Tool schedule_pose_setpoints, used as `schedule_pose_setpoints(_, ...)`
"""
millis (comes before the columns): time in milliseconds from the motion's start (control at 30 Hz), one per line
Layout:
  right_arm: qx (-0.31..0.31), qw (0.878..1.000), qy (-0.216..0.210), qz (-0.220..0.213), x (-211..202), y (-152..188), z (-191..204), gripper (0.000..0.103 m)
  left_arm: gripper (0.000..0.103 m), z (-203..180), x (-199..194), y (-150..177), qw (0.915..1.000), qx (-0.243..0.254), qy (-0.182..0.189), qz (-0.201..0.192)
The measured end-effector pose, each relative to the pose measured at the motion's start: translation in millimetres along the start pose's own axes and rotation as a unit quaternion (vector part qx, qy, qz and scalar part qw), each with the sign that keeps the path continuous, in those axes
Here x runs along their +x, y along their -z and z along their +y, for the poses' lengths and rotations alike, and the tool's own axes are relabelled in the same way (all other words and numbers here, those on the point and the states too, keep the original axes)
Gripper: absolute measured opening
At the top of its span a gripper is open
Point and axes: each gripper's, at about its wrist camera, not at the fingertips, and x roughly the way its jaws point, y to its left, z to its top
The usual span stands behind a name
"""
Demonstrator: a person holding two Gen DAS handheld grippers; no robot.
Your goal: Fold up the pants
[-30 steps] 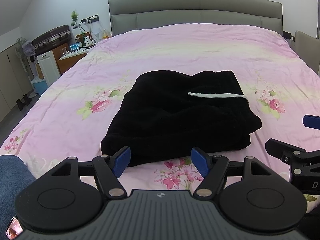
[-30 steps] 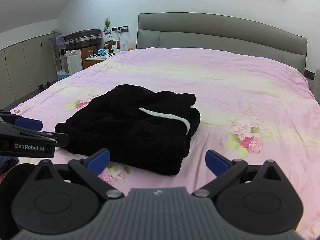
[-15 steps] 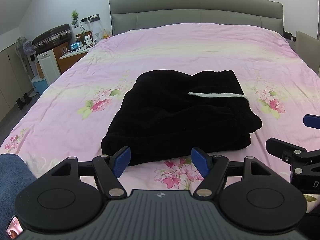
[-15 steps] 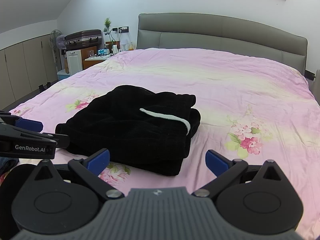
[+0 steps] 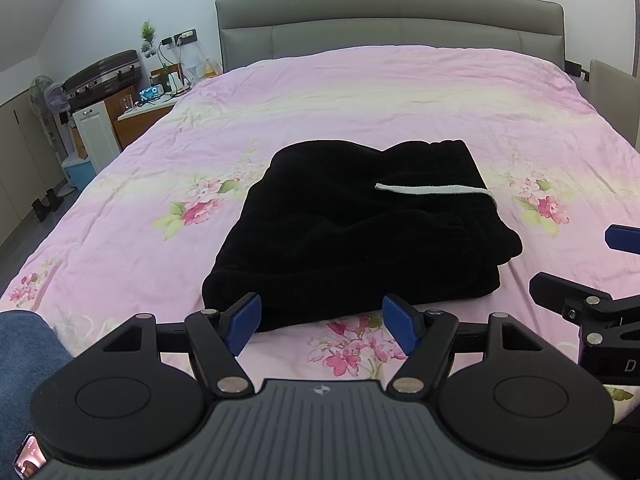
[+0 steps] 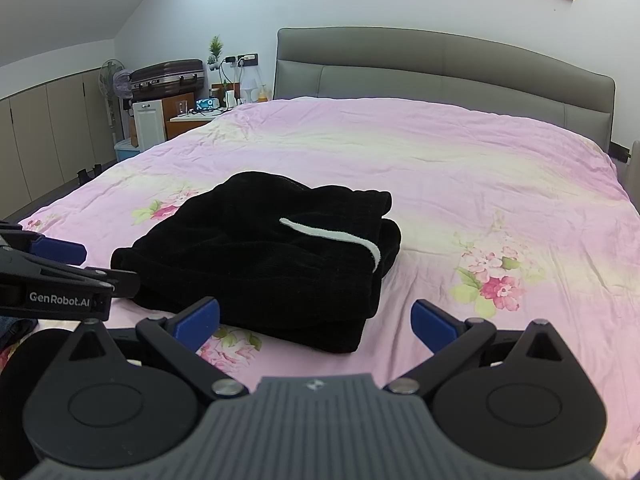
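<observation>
On floral quilt: plush black pants, folded.

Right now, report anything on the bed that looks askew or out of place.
Only small things. A white strip lies loose across the top of the folded black pants, and the right-hand layers bulge out unevenly instead of stacking flush. The pink bedspread is lightly wrinkled. Nothing looks spilled or damaged.

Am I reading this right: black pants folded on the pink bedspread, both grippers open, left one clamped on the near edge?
Not quite. The left gripper is not clamped on anything: the left wrist view shows its jaws apart, short of the black pants. The rest holds: pants folded on the pink bedspread, right gripper open too.
</observation>
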Motion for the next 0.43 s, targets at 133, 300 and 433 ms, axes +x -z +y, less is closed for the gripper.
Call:
schedule_pose_setpoints(133,-0.001,1.000,0.000,-0.002,-1.3,-1.2,0.3,0.098,0.082,0.2,0.0,-1.0,1.0000,-0.003,0.002,0.002)
schedule_pose_setpoints(300,-0.001,1.000,0.000,-0.003,-2.1,-1.8,0.2,0.098,0.082,1.0,-0.3,-1.4,1.0000,-0.003,0.002,0.003)
schedule_pose_setpoints(433,-0.001,1.000,0.001,-0.004,-2.3,-2.5,-0.5,0.098,0.082,0.4,-1.1,-1.9,1.0000,-0.002,0.002,0.004)
